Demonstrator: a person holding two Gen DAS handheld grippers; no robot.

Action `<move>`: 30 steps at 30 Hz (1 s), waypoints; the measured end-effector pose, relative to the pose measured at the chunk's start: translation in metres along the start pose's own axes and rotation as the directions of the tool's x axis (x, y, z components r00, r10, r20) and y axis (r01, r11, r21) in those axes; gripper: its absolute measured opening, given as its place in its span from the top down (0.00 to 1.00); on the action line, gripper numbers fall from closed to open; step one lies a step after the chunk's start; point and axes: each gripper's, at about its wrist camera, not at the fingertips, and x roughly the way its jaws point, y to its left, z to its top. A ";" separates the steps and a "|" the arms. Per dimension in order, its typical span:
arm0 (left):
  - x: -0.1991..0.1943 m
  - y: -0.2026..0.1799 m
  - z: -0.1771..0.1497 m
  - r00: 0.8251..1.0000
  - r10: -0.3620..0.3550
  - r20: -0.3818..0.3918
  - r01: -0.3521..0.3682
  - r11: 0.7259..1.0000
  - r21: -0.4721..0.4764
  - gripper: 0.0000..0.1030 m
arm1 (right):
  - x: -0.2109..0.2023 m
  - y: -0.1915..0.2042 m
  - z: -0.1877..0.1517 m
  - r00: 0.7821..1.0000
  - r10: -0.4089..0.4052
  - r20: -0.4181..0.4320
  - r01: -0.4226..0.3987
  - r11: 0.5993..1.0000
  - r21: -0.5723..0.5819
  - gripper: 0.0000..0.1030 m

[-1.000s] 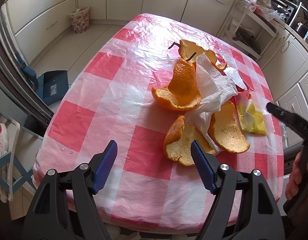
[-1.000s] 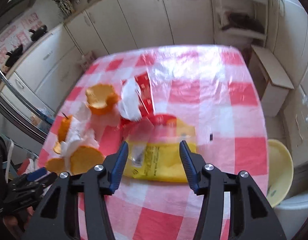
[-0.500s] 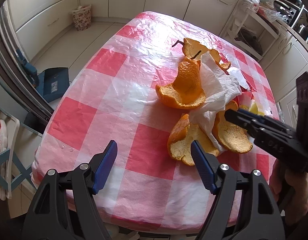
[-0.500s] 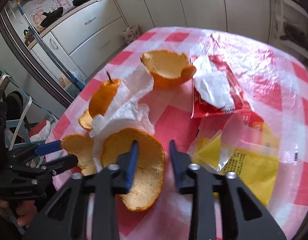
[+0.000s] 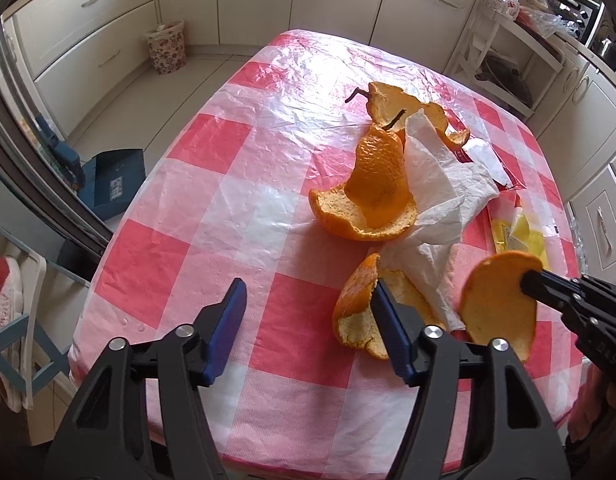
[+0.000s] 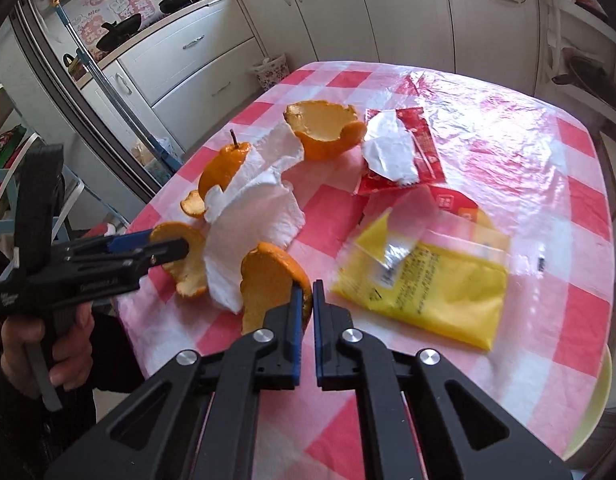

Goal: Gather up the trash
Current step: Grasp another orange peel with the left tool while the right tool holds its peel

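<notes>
A table (image 5: 244, 184) under a red-and-white checked plastic cloth stands in a kitchen of cream cupboards, with a flowered waste basket (image 5: 167, 51) on the floor beyond its far edge and a blue dustpan (image 5: 112, 184) on the floor off its left side. At the middle of the table lies a crumpled white paper napkin (image 6: 256, 216), and the rest is placed from it: a stemmed orange peel (image 5: 372, 192) leans against its left side, a cup-shaped peel (image 6: 324, 130) sits beyond it, and another peel (image 5: 358, 312) lies at its near edge, partly hidden behind the left gripper's right finger. Right of the napkin are a torn red wrapper (image 6: 404, 152) and a yellow packet (image 6: 428, 284) with small print too blurred to read. The right gripper (image 6: 305, 300) pinches a peel piece (image 6: 268, 284) between nearly closed fingers, lifted just off the cloth in front of the napkin. The left gripper (image 5: 308, 312) hangs wide open and empty over the near cloth. Pans rest on the counter behind, under a wall sheet of red characters.
</notes>
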 end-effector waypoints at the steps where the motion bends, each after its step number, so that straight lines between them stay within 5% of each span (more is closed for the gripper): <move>1: 0.000 -0.001 0.000 1.000 0.004 0.003 -0.004 1.000 0.004 0.45 | -0.003 -0.003 -0.003 1.000 -0.001 -0.007 0.001 1.000 0.000 0.95; 13: 0.003 -0.004 -0.002 1.000 0.001 -0.007 -0.001 1.000 0.008 0.47 | 0.007 -0.017 -0.013 0.997 0.031 -0.074 -0.026 0.997 0.072 0.91; 19: -0.004 -0.007 -0.004 1.000 -0.022 0.009 0.022 0.999 0.040 0.82 | -0.001 -0.004 -0.010 0.999 -0.005 -0.054 0.006 1.000 0.029 0.94; 24: -0.023 -0.005 -0.005 0.997 -0.048 0.064 0.045 0.998 0.044 0.87 | 0.002 0.002 -0.012 0.996 -0.039 -0.080 0.040 0.999 0.005 0.93; 26: -0.030 -0.003 -0.005 0.995 -0.061 0.085 0.057 0.997 0.045 0.87 | 0.008 0.002 -0.015 0.994 -0.042 -0.097 0.043 0.999 0.009 0.84; 30: -0.037 0.003 -0.007 0.993 -0.072 0.098 0.068 0.997 0.037 0.88 | 0.013 0.007 -0.016 0.994 -0.048 -0.098 0.048 0.999 -0.001 0.88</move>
